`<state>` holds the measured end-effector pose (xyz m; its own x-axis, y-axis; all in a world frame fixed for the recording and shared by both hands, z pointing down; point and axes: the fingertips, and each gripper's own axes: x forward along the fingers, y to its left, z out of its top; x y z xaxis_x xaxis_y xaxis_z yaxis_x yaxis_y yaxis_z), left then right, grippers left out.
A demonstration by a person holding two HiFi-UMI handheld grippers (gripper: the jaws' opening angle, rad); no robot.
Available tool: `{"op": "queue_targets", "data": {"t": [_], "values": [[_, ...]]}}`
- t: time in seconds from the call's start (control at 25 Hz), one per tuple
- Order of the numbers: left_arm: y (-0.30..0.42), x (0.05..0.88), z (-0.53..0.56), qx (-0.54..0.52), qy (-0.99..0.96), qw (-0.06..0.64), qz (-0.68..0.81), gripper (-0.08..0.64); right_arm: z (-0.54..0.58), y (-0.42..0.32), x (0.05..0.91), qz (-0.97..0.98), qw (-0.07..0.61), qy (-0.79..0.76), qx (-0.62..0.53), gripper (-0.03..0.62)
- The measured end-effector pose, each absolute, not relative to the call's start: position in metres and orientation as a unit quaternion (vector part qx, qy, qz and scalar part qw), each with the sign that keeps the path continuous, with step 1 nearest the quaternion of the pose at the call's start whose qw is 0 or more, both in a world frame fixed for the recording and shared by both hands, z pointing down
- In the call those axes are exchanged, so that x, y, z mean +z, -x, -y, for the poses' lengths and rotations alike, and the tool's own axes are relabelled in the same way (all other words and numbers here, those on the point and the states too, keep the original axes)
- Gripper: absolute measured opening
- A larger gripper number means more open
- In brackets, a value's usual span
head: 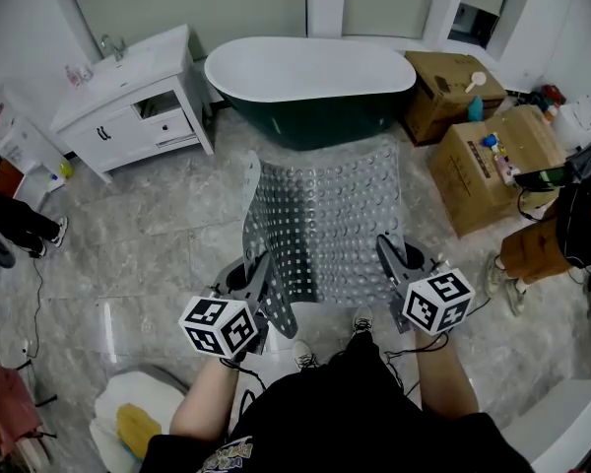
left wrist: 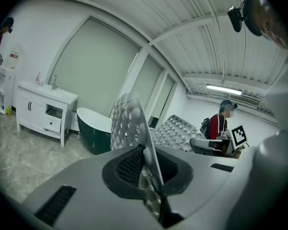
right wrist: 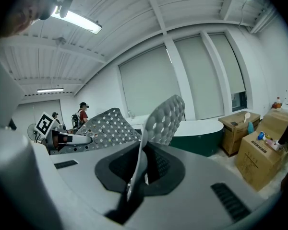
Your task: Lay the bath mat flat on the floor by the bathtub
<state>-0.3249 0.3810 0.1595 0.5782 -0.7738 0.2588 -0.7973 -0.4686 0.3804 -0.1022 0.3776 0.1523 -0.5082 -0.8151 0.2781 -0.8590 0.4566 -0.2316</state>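
Observation:
A grey perforated bath mat [head: 325,215] with rows of suction cups hangs spread in front of me, its far end near the dark green bathtub [head: 310,87]. My left gripper [head: 259,276] is shut on the mat's near left corner, and the mat [left wrist: 132,123] stands edge-on between its jaws. My right gripper [head: 392,259] is shut on the near right corner, where the mat [right wrist: 161,121] curls up from the jaws. The tub [right wrist: 201,133] stands behind the mat in the right gripper view.
A white vanity with sink [head: 133,97] stands left of the tub. Cardboard boxes [head: 488,161] sit to the right. The floor is grey marble tile [head: 148,235]. A person in red [left wrist: 221,126] stands in the background. My shoes [head: 330,338] are below the mat's near edge.

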Motion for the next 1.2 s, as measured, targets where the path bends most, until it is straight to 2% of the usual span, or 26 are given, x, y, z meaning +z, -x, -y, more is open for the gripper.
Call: {"op": "queue_targets", "data": {"t": [0.56,1.2], "values": [[0.263,0.169,-0.346,0.028,-0.845,0.243,0.475,0.034,-0.332,0.039,0.166,0.857,0.063,-0.477,0.187,0.031],[0.158,0.183,-0.279,0.024,-0.828,0.249,0.502,0.034,-0.255,-0.061,0.185,0.872,0.066,-0.444,0.194,0.029]]}}
